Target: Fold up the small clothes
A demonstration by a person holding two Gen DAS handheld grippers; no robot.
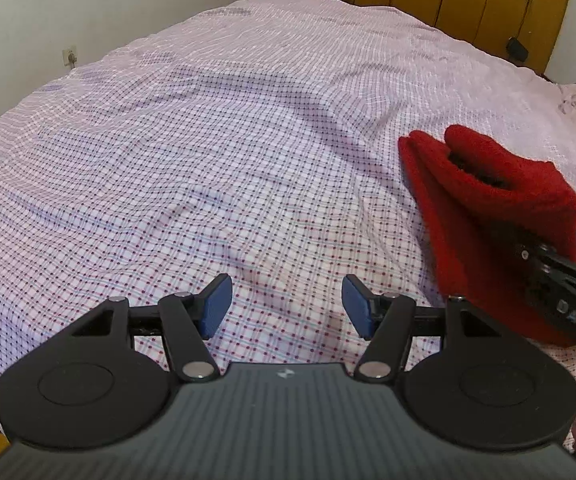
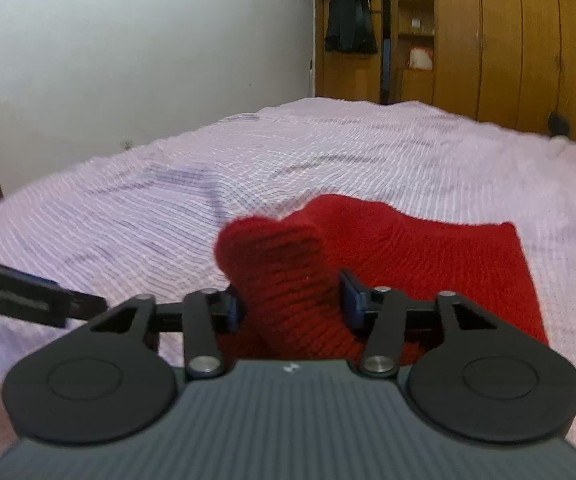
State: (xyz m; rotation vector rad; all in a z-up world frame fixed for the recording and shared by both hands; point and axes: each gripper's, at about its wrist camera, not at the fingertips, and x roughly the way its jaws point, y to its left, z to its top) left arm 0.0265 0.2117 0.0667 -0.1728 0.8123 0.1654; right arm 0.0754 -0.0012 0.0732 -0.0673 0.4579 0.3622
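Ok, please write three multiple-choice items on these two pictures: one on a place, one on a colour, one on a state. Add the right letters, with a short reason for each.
1. Where is the garment from the left gripper?
A. on its right
B. on its left
C. between its fingers

2. What colour is the garment?
A. blue
B. red
C. white

3. How is the left gripper?
A. shut on the garment
B. shut, empty
C. open, holding nothing

Key:
1 A: in the left wrist view it lies near the right edge, on the sheet.
2 B: the knit is red in both views.
3 C: its pads stand apart over bare sheet.
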